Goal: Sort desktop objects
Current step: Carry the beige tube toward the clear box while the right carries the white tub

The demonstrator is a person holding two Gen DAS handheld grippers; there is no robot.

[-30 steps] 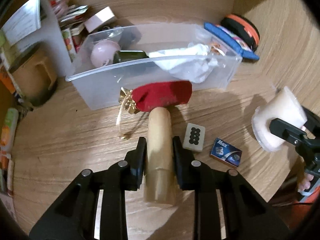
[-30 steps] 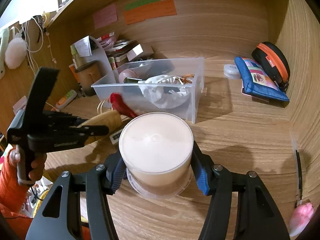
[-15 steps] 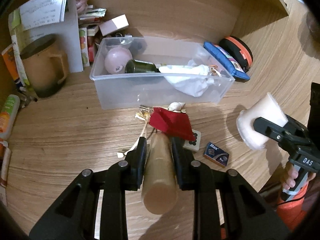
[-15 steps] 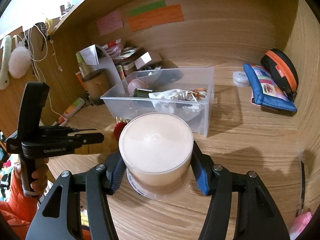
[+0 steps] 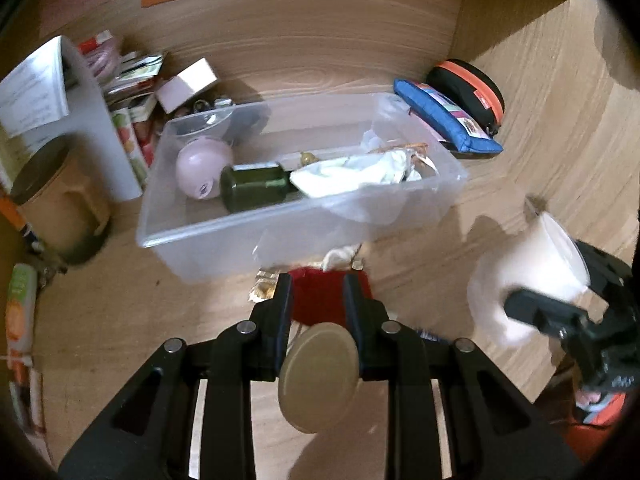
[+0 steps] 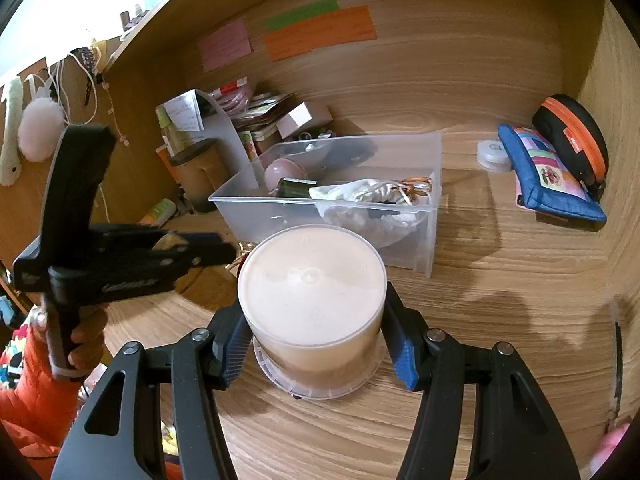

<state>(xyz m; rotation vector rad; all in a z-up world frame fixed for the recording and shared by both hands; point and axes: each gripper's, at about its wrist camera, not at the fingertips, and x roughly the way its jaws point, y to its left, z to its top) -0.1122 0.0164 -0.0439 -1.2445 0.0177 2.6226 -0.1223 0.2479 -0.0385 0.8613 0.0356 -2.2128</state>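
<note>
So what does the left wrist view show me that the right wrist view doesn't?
Only the left wrist view: the wooden cylinder with its red cloth, clamped in the left gripper's jaws. Only the right: the sticky notes in full, a round white tape case, and the tub's flat top. Both: the clear bin, green bottle, blue pouch, and mug.

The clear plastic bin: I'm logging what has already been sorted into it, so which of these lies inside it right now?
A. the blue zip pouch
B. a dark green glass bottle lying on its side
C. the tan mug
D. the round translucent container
B: the dark green glass bottle lies on its side inside the clear plastic bin, between a pale pink ball and a crumpled white cloth.
</note>
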